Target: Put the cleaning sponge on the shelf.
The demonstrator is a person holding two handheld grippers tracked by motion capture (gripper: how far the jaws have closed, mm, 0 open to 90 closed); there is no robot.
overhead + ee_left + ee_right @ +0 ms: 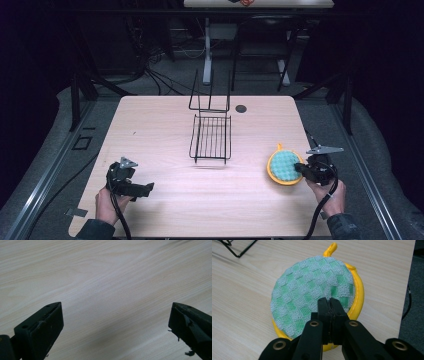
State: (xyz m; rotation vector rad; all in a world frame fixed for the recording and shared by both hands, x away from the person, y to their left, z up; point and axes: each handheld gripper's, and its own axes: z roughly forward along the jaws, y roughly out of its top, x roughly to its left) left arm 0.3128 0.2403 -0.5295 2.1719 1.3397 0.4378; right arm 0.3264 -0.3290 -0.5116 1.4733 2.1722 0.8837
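Gripping the round pot holder (312, 292) at its near edge, the right gripper (328, 302) is sitting with its jaws pressed fully together, pinching the cloth between the black tips. Pot holder is lying at the right side of the bench (165, 200), near the right edge, in front of the person's right hand (332, 192). Its top is showing a woven terry texture in a green and pale grey checker pattern; a bright yellow padded rim is running round it, with a small yellow hanging loop (330, 248) sticking out at the far side. In the right gripper view the rim is looking slightly lifted on the right, whether it is clear of the bench I cannot tell.

Left gripper (116, 322) is hovering over bare bench at the near left, jaws standing wide apart, holding nothing; light wood grain is showing between the two blocky black jaw tips. Left hand (107, 202) is holding it low near the bench edge.

Black wire rack (211, 132) is standing mid-bench, far of both grippers: thin rods forming a flat grid tray with upright bars rising at its far end. It is well apart from the pot holder, nothing lying between them. Small dark round grommet (241, 108) is sitting in the bench just right of the rack's far end. Bench top is pale laminate wood, rounded corners.
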